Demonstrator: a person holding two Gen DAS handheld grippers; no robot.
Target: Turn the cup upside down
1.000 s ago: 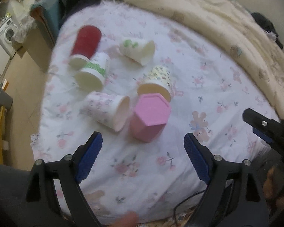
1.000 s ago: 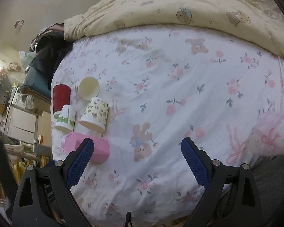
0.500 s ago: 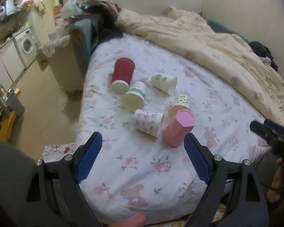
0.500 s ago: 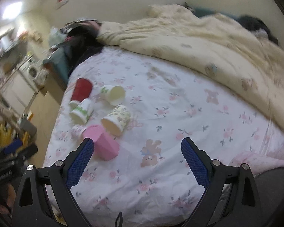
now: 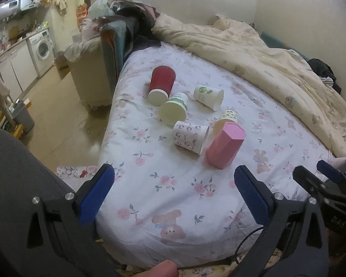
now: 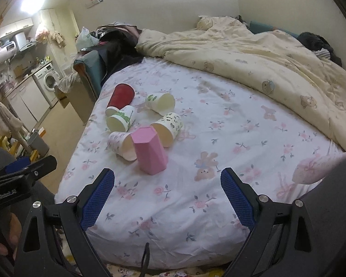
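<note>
Dim, warm indoor light fills both views. In the right wrist view a ceiling lamp (image 6: 33, 3) at the upper left blows out to white glare. Shadows on the bed (image 6: 219, 120) are soft and faint. Fisheye distortion bends the walls and darkens the corners. Detail is soft and slightly noisy, most of all toward the edges.

On the bed (image 5: 173, 196) ahead of me six cups cluster at my eleven o'clock. The hexagonal cup (image 6: 151, 153) stands nearest, mouth down. The cartoon-print cup (image 6: 121, 145) lies just at its nine o'clock, the spotted cup (image 6: 168, 127) behind it at one. The leaf-print cup (image 6: 122, 121), the ribbed cup (image 6: 120, 99) and the plain cup (image 6: 160, 102) lie beyond, toward twelve.
</note>
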